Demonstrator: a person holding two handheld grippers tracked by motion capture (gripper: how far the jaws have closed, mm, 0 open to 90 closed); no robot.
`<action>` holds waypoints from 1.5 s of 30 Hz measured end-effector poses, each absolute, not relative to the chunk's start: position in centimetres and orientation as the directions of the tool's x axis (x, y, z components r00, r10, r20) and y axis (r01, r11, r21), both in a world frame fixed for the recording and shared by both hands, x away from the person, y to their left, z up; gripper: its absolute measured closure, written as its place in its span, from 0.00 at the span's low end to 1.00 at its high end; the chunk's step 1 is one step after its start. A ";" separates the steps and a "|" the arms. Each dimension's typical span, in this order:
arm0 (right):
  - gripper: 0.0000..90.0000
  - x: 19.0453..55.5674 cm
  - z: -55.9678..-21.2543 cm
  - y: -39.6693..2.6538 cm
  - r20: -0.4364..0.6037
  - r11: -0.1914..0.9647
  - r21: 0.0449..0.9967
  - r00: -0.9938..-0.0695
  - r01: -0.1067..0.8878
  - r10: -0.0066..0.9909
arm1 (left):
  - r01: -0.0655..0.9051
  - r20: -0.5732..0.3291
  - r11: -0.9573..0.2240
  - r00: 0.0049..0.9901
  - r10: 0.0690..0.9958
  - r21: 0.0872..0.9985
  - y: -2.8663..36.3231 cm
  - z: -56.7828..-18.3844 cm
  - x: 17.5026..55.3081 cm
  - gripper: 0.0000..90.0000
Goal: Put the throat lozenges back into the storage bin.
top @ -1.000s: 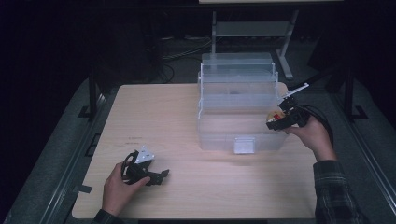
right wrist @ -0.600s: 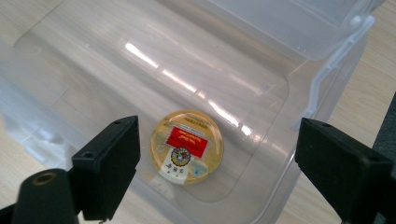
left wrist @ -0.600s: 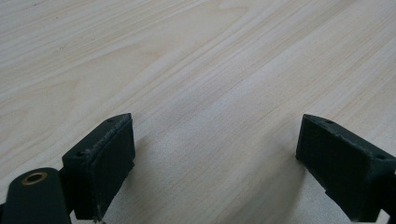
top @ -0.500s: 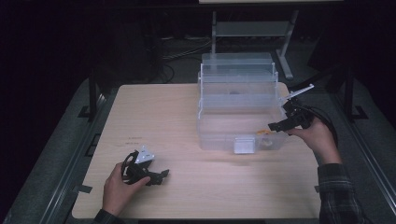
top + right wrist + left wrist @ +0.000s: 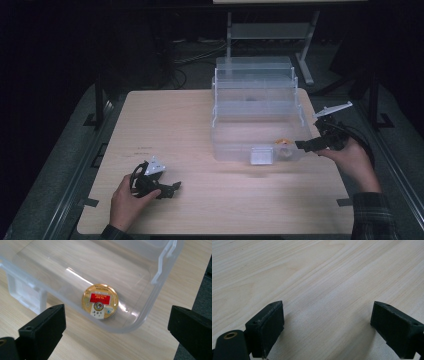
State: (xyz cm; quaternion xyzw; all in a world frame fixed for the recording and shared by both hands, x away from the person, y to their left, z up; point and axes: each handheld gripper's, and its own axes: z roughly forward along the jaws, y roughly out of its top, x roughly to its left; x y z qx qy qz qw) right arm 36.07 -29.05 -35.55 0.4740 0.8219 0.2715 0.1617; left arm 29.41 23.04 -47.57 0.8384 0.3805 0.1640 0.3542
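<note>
A round gold tin (image 5: 100, 301) with a red label lies flat in the front right corner of a clear plastic box (image 5: 160, 267). From above, the tin (image 5: 285, 145) shows through the wall of the box (image 5: 220, 145). My right gripper (image 5: 301, 145) hovers just outside that corner. Its jaws have just been opening and stand wide, with nothing held between them (image 5: 116, 315). My left gripper (image 5: 172, 189) rests on the table at the front left, open over bare wood (image 5: 327, 322).
The box stands on the right half of the wooden table (image 5: 165, 125), with stepped clear trays (image 5: 252, 85) folded out behind it and a white latch (image 5: 261, 155) on its front wall. A metal stand (image 5: 270, 30) is on the dark floor beyond.
The right gripper let go of the tin, which now lies in the box. Its jaws opened and the hand drew back to the right and down in the picture. The left hand kept still.
</note>
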 end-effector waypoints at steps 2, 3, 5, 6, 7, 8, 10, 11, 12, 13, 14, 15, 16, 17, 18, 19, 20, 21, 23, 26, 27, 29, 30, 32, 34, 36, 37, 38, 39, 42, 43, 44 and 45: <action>0.01 35.5 -36.0 -29.2 -0.005 0.397 0.603 -0.494 0.692 0.869 | 0.522 0.006 -0.460 0.657 0.754 0.719 23.0 -47.6 29.4 0.12; 0.01 35.0 -36.5 -29.4 -0.004 0.391 0.607 -0.489 0.692 0.872 | 0.520 0.008 -0.461 0.658 0.753 0.719 23.1 -47.6 29.4 0.12; 0.01 34.8 -36.8 -29.5 0.001 0.387 0.607 -0.487 0.695 0.873 | 0.521 0.007 -0.461 0.658 0.753 0.718 23.1 -47.6 29.4 0.12; 0.01 34.3 -37.4 -29.6 0.004 0.389 0.604 -0.491 0.695 0.871 | 0.521 0.008 -0.461 0.657 0.754 0.719 23.1 -47.6 29.4 0.12; 0.01 34.3 -37.4 -29.6 0.004 0.389 0.604 -0.491 0.695 0.871 | 0.521 0.008 -0.461 0.657 0.754 0.719 23.1 -47.6 29.4 0.12; 0.01 34.1 -37.6 -29.7 0.004 0.391 0.601 -0.491 0.697 0.871 | 0.522 0.005 -0.459 0.657 0.754 0.719 23.0 -47.6 29.4 0.12; 0.01 33.8 -38.2 -29.7 0.011 0.386 0.603 -0.492 0.698 0.871 | 0.521 0.005 -0.458 0.656 0.755 0.720 23.0 -47.6 29.4 0.12; 0.01 33.7 -38.5 -29.8 0.014 0.384 0.604 -0.491 0.698 0.871 | 0.521 0.005 -0.458 0.656 0.755 0.720 23.0 -47.6 29.4 0.12; 0.01 33.5 -38.7 -29.8 0.015 0.382 0.605 -0.489 0.699 0.872 | 0.521 0.005 -0.458 0.656 0.755 0.720 23.0 -47.6 29.4 0.12; 0.01 33.4 -39.0 -29.8 0.018 0.383 0.605 -0.492 0.698 0.870 | 0.521 0.005 -0.458 0.656 0.754 0.720 23.0 -47.6 29.4 0.12; 0.01 33.3 -39.2 -29.9 0.017 0.382 0.605 -0.491 0.699 0.871 | 0.521 0.005 -0.458 0.656 0.755 0.721 23.0 -47.6 29.4 0.12; 0.01 33.0 -39.7 -29.9 0.020 0.377 0.609 -0.489 0.697 0.872 | 0.521 0.005 -0.458 0.656 0.755 0.721 23.0 -47.6 29.4 0.12; 0.01 32.8 -40.0 -29.9 0.023 0.375 0.612 -0.489 0.696 0.872 | 0.521 0.004 -0.457 0.656 0.755 0.720 23.0 -47.6 29.4 0.12; 0.01 32.8 -40.0 -29.9 0.023 0.375 0.612 -0.489 0.696 0.872 | 0.521 0.004 -0.457 0.656 0.755 0.720 23.0 -47.6 29.4 0.12; 0.01 32.6 -40.2 -29.9 0.025 0.371 0.609 -0.485 0.700 0.874 | 0.521 0.005 -0.458 0.656 0.754 0.721 23.0 -47.6 29.4 0.12; 0.01 32.5 -40.5 -30.0 0.024 0.368 0.611 -0.481 0.701 0.876 | 0.521 0.005 -0.458 0.656 0.754 0.721 23.0 -47.6 29.4 0.12; 0.01 32.1 -41.2 -30.1 0.033 0.358 0.617 -0.477 0.701 0.878 | 0.521 0.005 -0.458 0.656 0.754 0.721 23.0 -47.6 29.4 0.12; 0.01 31.9 -41.5 -30.1 0.031 0.356 0.618 -0.475 0.700 0.879 | 0.521 0.005 -0.458 0.656 0.754 0.721 23.0 -47.6 29.4 0.12; 0.01 31.8 -41.8 -30.2 0.030 0.355 0.620 -0.473 0.700 0.880 | 0.520 0.005 -0.458 0.657 0.754 0.721 23.0 -47.6 29.4 0.12; 0.01 31.3 -42.9 -30.4 0.036 0.347 0.620 -0.467 0.704 0.884 | 0.520 0.005 -0.458 0.656 0.754 0.721 23.0 -47.6 29.4 0.12; 0.01 31.1 -43.3 -30.5 0.042 0.339 0.620 -0.461 0.707 0.886 | 0.520 0.006 -0.458 0.656 0.755 0.721 23.0 -47.6 29.4 0.12; 0.01 30.8 -43.9 -30.7 0.037 0.336 0.626 -0.456 0.704 0.889 | 0.520 0.008 -0.462 0.658 0.753 0.718 23.1 -47.6 29.4 0.12; 0.01 30.5 -44.3 -30.8 0.033 0.330 0.632 -0.450 0.701 0.892 | 0.520 0.007 -0.462 0.658 0.753 0.719 23.1 -47.6 29.4 0.12; 0.01 30.1 -44.7 -30.9 0.035 0.323 0.640 -0.446 0.698 0.894 | 0.521 0.006 -0.458 0.656 0.755 0.721 23.0 -47.6 29.4 0.12; 0.01 29.9 -44.9 -30.9 0.035 0.320 0.643 -0.445 0.696 0.895 | 0.521 0.005 -0.458 0.656 0.754 0.720 23.0 -47.6 29.4 0.12; 0.01 29.5 -45.4 -31.0 0.029 0.319 0.652 -0.443 0.688 0.896 | 0.520 0.006 -0.458 0.656 0.754 0.721 23.0 -47.6 29.4 0.12; 0.01 29.2 -45.6 -31.0 0.034 0.311 0.652 -0.436 0.691 0.899 | 0.521 0.006 -0.458 0.656 0.755 0.721 23.0 -47.6 29.4 0.12; 0.01 28.9 -45.9 -31.1 0.034 0.308 0.658 -0.436 0.687 0.900 | 0.521 0.006 -0.458 0.656 0.754 0.720 23.0 -47.6 29.4 0.12; 0.01 28.9 -45.9 -31.1 0.034 0.308 0.658 -0.436 0.687 0.900 | 0.521 0.006 -0.458 0.656 0.754 0.720 23.0 -47.6 29.4 0.12; 0.01 28.2 -46.6 -31.2 0.032 0.301 0.660 -0.427 0.688 0.904 | 0.520 0.006 -0.458 0.656 0.754 0.721 23.0 -47.6 29.4 0.12; 0.01 28.0 -46.8 -31.2 0.030 0.301 0.661 -0.425 0.687 0.905 | 0.520 0.006 -0.458 0.656 0.754 0.721 23.0 -47.6 29.4 0.12; 0.01 27.8 -47.0 -31.1 0.024 0.304 0.662 -0.425 0.686 0.905 | 0.520 0.006 -0.458 0.656 0.754 0.721 23.0 -47.6 29.4 0.12; 0.01 27.8 -47.0 -31.1 0.024 0.304 0.662 -0.425 0.686 0.905 | 0.520 0.006 -0.458 0.656 0.754 0.721 23.0 -47.6 29.4 0.12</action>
